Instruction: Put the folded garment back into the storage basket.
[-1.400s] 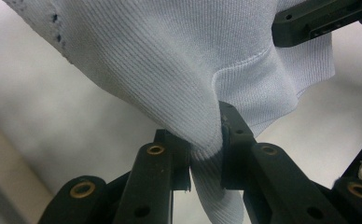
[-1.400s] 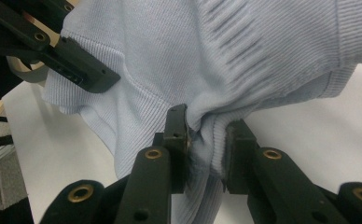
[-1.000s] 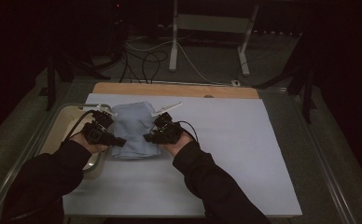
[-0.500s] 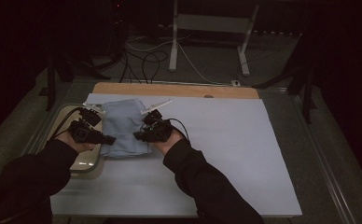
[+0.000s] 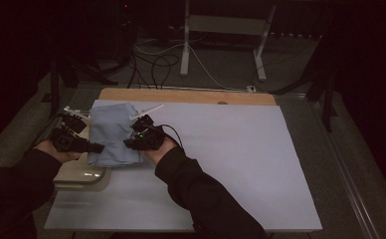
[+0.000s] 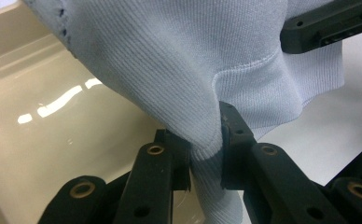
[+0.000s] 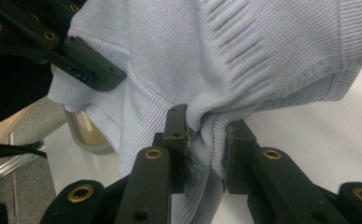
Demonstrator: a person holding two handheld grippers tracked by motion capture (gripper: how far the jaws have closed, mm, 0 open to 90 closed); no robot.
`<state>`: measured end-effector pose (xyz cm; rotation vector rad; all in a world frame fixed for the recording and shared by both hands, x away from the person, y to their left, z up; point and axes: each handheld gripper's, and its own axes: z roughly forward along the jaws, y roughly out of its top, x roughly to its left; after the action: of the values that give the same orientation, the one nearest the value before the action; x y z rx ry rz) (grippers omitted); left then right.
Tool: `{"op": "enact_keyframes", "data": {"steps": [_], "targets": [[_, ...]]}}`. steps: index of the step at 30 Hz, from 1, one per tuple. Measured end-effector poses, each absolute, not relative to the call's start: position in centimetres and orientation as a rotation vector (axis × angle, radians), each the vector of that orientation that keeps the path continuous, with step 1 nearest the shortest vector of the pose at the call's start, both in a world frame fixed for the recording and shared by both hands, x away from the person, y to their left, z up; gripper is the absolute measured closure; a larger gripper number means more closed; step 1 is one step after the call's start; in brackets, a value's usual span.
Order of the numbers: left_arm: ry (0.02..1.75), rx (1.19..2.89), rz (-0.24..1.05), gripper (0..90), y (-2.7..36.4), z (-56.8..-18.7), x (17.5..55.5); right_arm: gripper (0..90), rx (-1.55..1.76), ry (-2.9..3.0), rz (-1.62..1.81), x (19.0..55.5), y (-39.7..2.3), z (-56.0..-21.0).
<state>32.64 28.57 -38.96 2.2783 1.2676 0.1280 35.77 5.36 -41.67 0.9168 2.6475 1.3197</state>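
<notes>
A folded light-blue knitted garment (image 5: 112, 133) lies at the left of the white table cover (image 5: 241, 159), partly over a beige tray (image 5: 79, 174). My left gripper (image 5: 95, 148) is shut on the garment's near left edge; in the left gripper view the ribbed knit (image 6: 184, 70) bunches between the jaws of that gripper (image 6: 206, 149). My right gripper (image 5: 130, 145) is shut on the near right edge, and the right gripper view shows the fabric (image 7: 244, 51) pinched by the right gripper (image 7: 206, 140). The other gripper's jaw crosses each gripper view.
A wooden board (image 5: 186, 95) borders the table's far edge. Two white sticks (image 5: 148, 109) lie by the garment's far corners. Cables (image 5: 156, 64) and a stand's legs (image 5: 186, 45) are on the dark floor beyond. The white cover extends to the right.
Both grippers have carried the garment leftward, so its left part now hangs over the beige tray. Their hold on the near edge is unchanged.
</notes>
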Motion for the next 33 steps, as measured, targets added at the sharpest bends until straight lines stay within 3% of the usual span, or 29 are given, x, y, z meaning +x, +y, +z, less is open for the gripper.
{"op": "enact_keyframes", "data": {"steps": [33], "targets": [[1.380,2.265,0.245,77.7,35.8,-39.2,32.7,75.7,0.871,2.593,1.328,34.5,14.1,-41.7]]}}
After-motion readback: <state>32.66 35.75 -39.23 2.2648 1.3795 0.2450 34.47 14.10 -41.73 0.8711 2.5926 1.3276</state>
